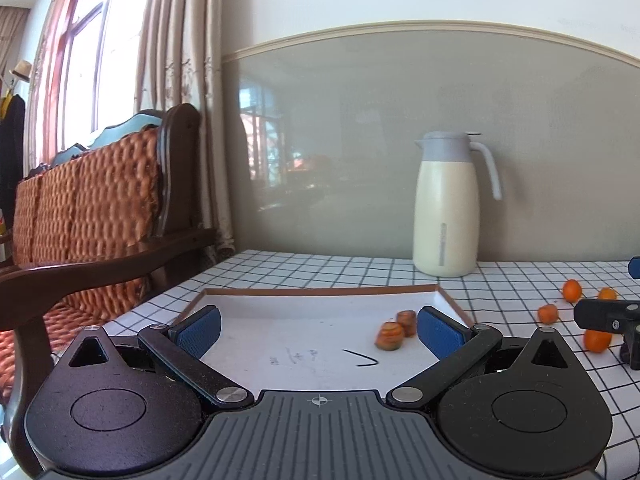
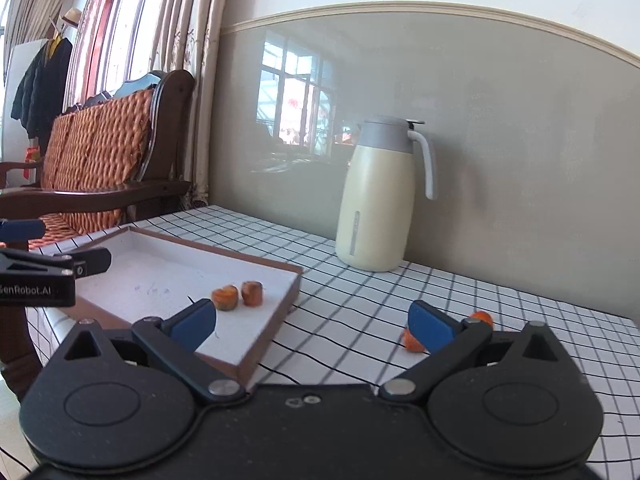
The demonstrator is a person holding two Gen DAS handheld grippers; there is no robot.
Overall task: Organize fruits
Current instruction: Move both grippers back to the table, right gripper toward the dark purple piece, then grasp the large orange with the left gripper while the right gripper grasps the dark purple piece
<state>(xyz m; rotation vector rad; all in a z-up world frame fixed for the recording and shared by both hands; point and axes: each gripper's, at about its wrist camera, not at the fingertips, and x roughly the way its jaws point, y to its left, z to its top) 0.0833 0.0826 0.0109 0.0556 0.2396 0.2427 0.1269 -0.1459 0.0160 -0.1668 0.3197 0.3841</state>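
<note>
Both black grippers with blue pads, left (image 1: 318, 330) and right (image 2: 312, 326), gaped wide and held nothing. Two small orange fruits (image 1: 396, 330) sat in the shallow brown-rimmed white tray (image 1: 320, 291) beside the left gripper's right pad, while loose ones (image 2: 414, 340) lay by the right gripper's right pad. Closing off-centre there could likely have rolled a round fruit away across the checked tablecloth (image 2: 360, 300).

On the side of the left gripper (image 2: 38, 290), seen at the left edge of the right wrist view, white letters read "enRobot.AI"; the first letter is cut off. The tray (image 1: 248, 344) floor has faint handwritten marks, too blurred to read.
</note>
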